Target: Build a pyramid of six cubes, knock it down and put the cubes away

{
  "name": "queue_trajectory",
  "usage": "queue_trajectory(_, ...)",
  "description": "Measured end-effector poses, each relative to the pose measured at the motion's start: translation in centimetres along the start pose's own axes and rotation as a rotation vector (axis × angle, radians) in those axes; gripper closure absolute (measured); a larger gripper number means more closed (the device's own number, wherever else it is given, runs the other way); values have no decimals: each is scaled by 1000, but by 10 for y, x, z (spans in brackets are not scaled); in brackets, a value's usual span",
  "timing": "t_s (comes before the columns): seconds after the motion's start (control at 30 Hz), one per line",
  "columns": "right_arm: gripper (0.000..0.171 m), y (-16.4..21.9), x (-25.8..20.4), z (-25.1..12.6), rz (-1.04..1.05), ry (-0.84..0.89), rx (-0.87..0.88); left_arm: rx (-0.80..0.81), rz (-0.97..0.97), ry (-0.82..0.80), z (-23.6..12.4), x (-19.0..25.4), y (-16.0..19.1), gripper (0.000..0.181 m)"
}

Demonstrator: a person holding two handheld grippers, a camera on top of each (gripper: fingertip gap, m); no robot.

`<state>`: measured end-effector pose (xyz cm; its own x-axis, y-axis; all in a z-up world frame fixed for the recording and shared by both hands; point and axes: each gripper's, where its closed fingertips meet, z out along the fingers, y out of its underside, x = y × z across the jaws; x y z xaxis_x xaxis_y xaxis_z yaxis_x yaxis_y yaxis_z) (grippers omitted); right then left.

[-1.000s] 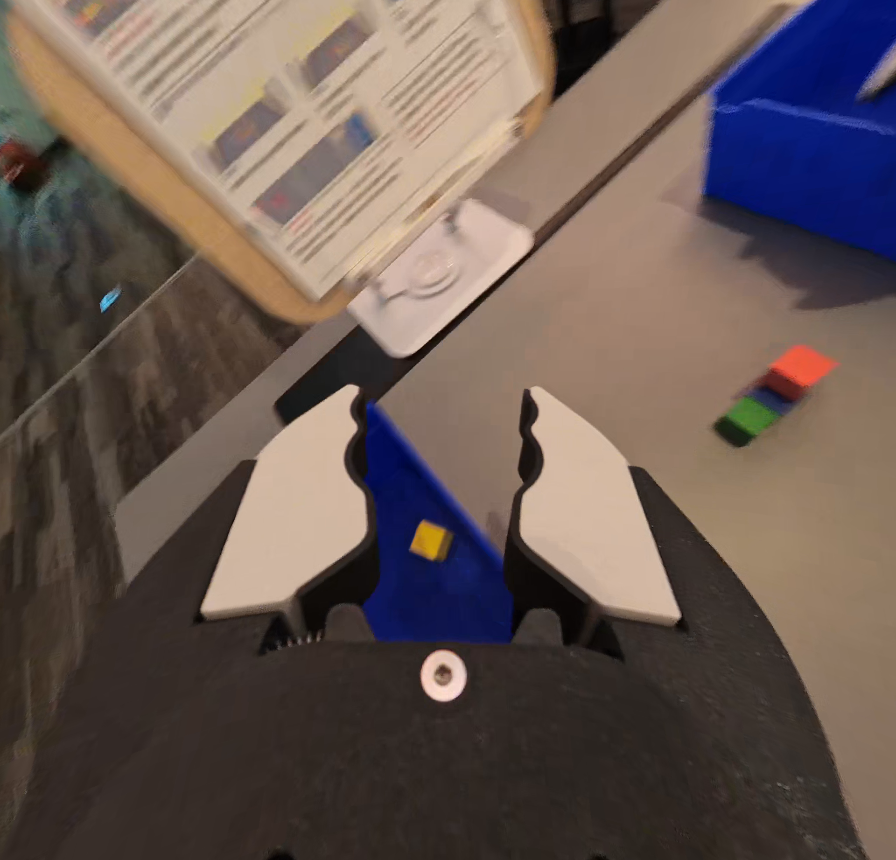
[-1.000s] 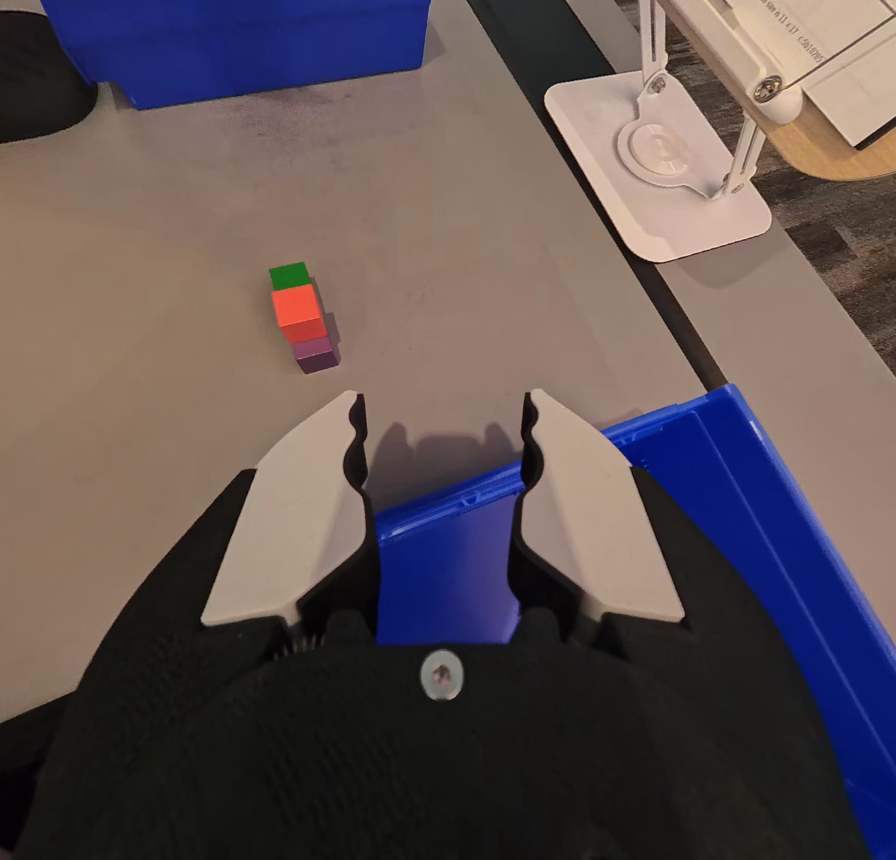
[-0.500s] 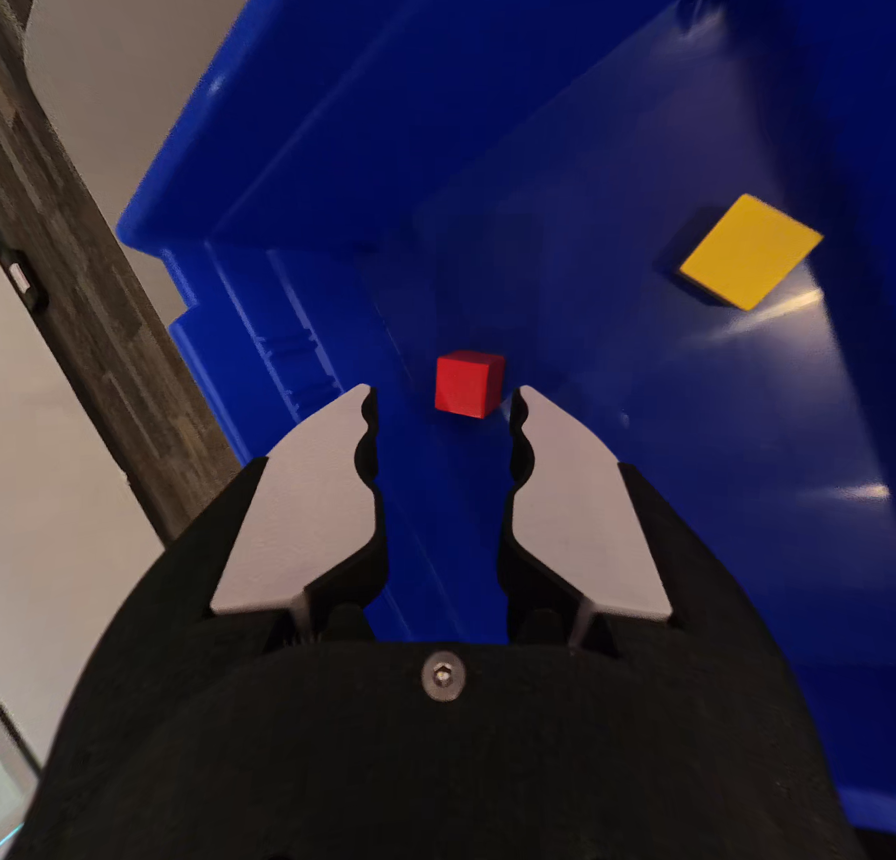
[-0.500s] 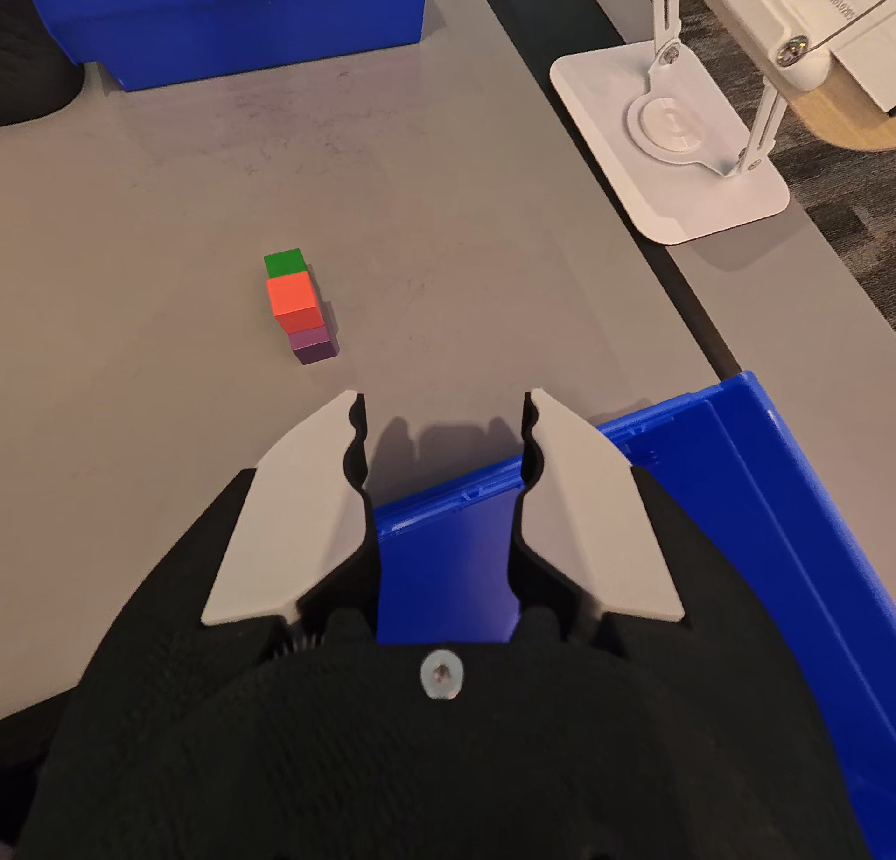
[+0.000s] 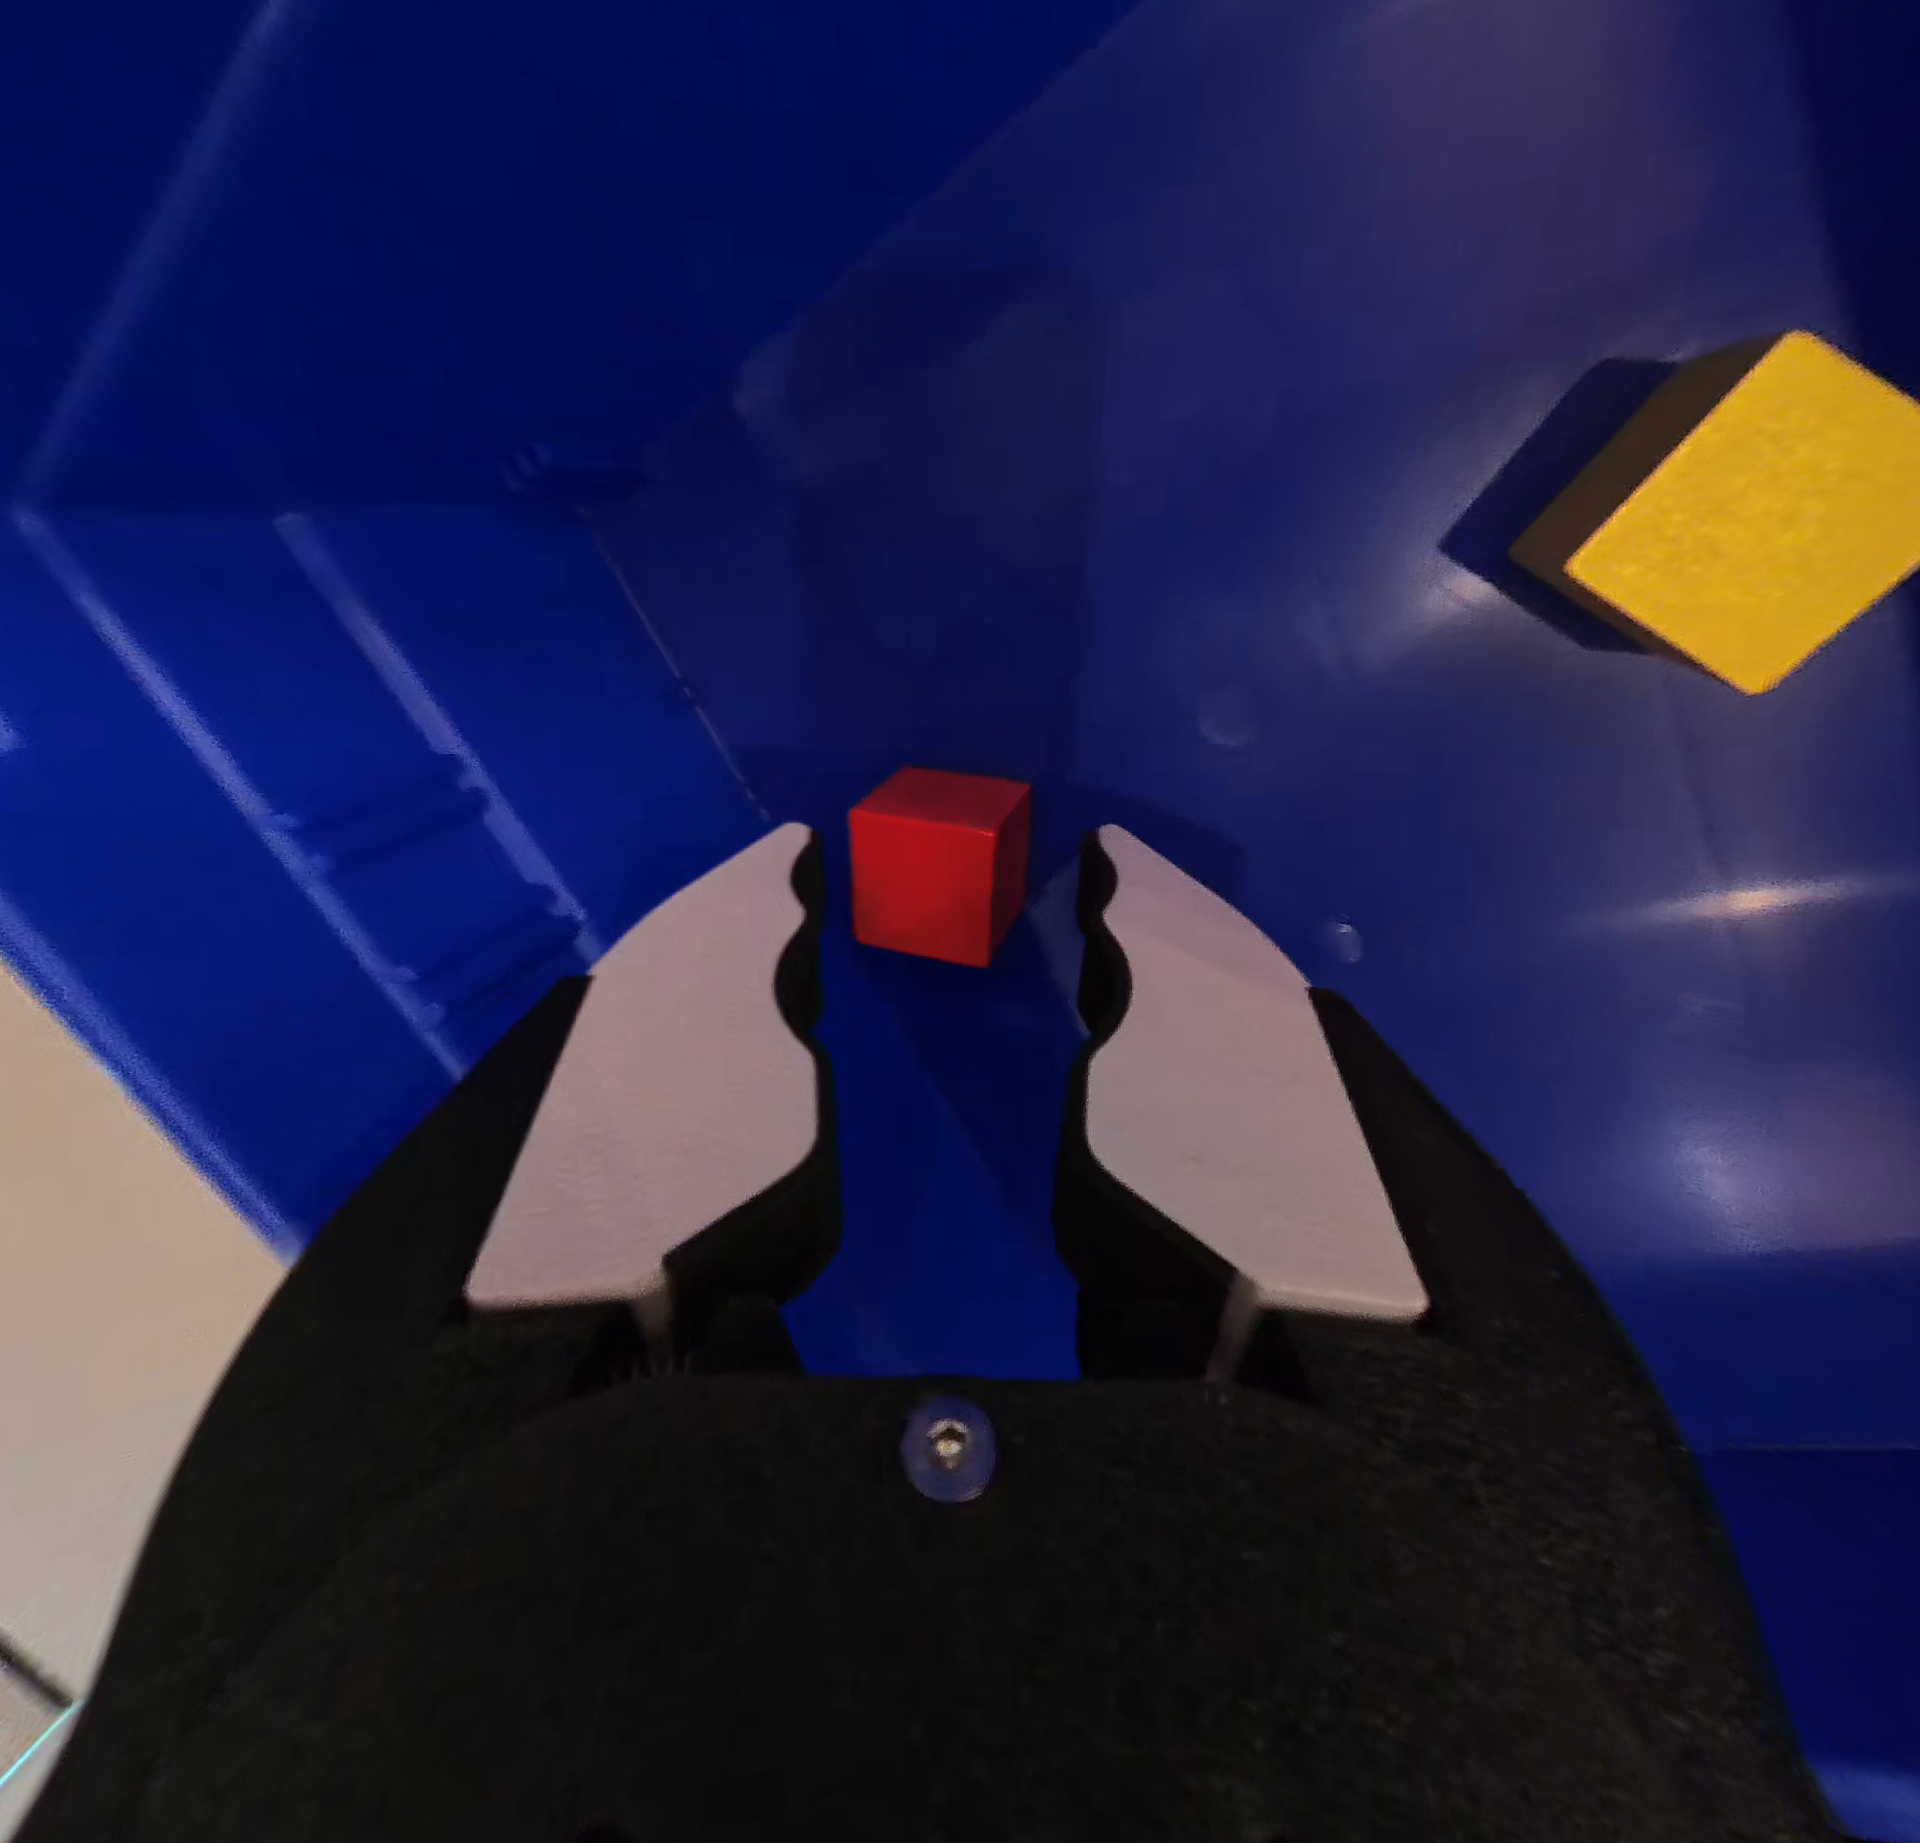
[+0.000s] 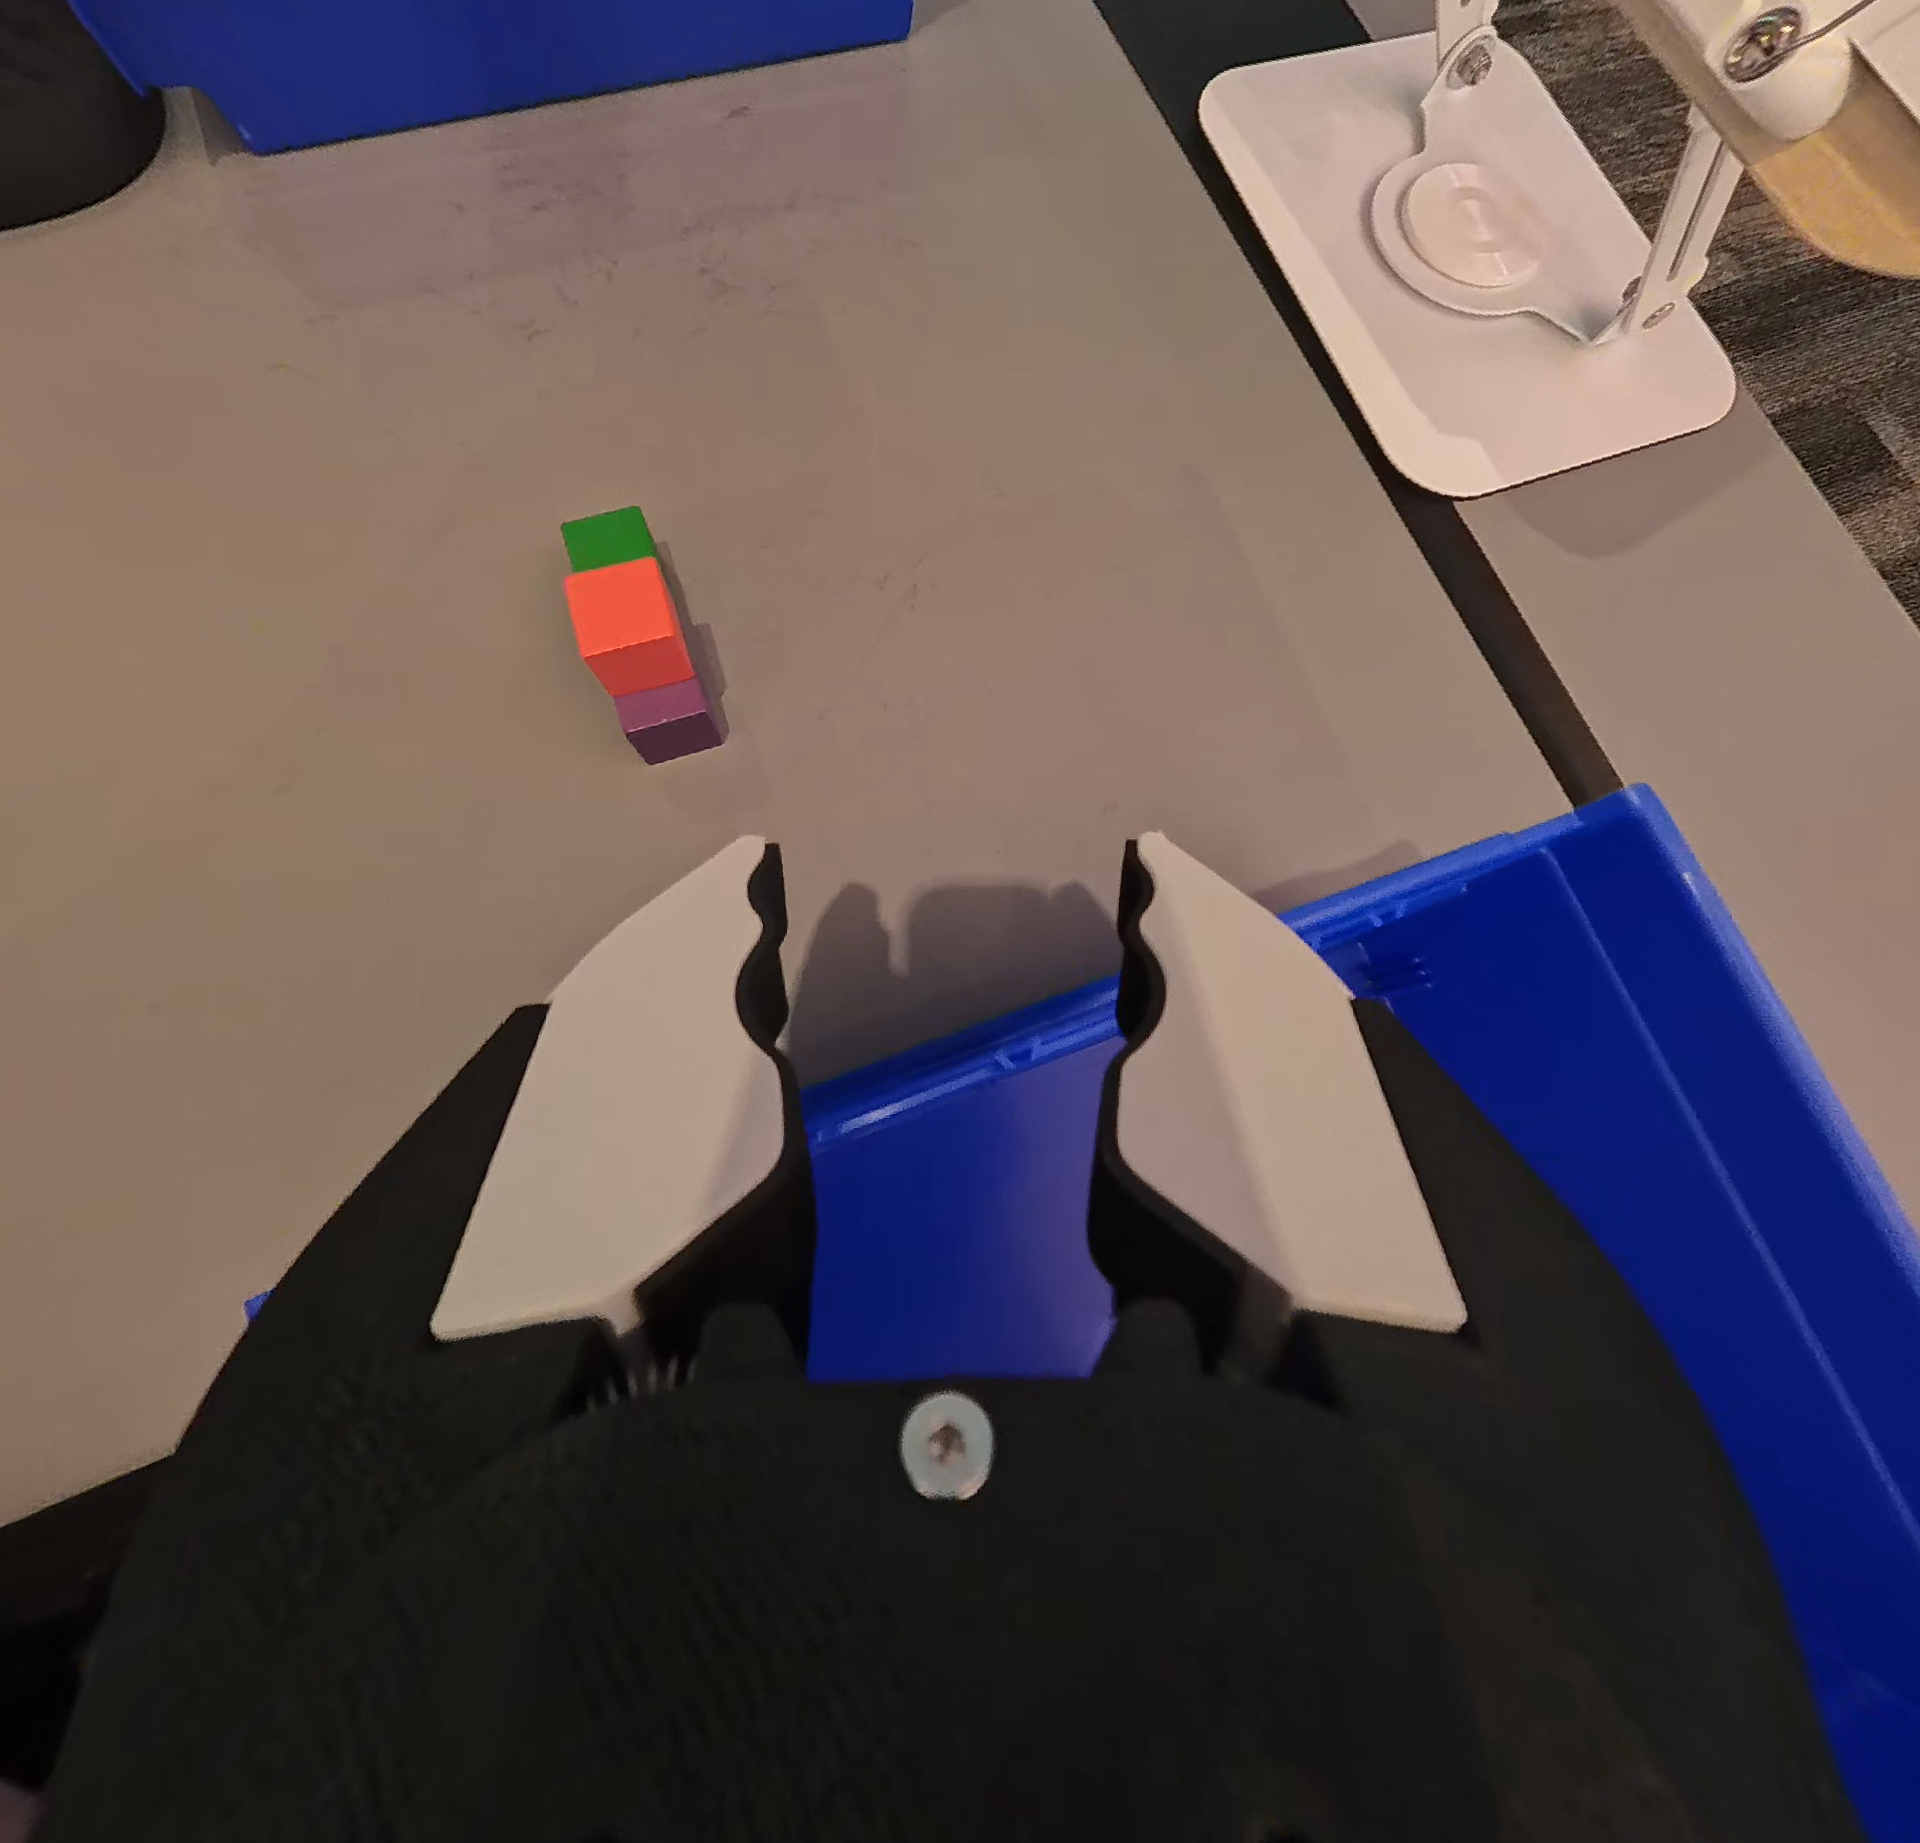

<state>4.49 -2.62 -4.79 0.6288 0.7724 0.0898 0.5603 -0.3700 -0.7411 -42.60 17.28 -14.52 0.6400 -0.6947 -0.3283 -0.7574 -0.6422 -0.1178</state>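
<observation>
The left gripper reached inside a blue bin, jaws parted, with a red cube on the floor between its fingertips near a corner, ungrasped. A yellow cube lay well apart to the right.

The right gripper hung empty, jaws spread, over the rim of another blue bin. Ahead on open grey table stood touching green, orange and purple cubes.

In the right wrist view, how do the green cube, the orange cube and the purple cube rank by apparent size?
1. orange cube, clearly largest
2. green cube and purple cube: similar; both partly hidden, so unranked
</observation>
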Motion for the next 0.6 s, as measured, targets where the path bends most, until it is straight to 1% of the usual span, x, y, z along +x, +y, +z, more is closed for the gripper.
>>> queue_trajectory(0.1, 108, 0, 0, 1, 0, -1, -2, -2, 0, 36, 1, 5, 3, 149)
queue_trajectory(0.23, 108, 1, 0, 1, -1, -4, -6, 0, 51, 117, -6, 22, 8, 151)
queue_trajectory(0.33, 108, 1, -1, 1, -2, -6, -7, 26, 131, 186, -14, 43, 5, 152)
queue_trajectory(0.4, 108, 1, -1, 1, -3, -7, -9, 32, 163, 190, -15, 49, 3, 152)
queue_trajectory(0.47, 108, 1, -2, 1, -4, -7, -10, -9, 158, 181, -12, 49, 7, 148)
queue_trajectory(0.53, 108, 1, -2, 1, -4, -8, -8, -10, 151, 179, -12, 49, 7, 137)
queue_trajectory(0.6, 108, 1, -2, 1, -5, -8, -8, 8, 174, 191, -13, 51, 5, 151)
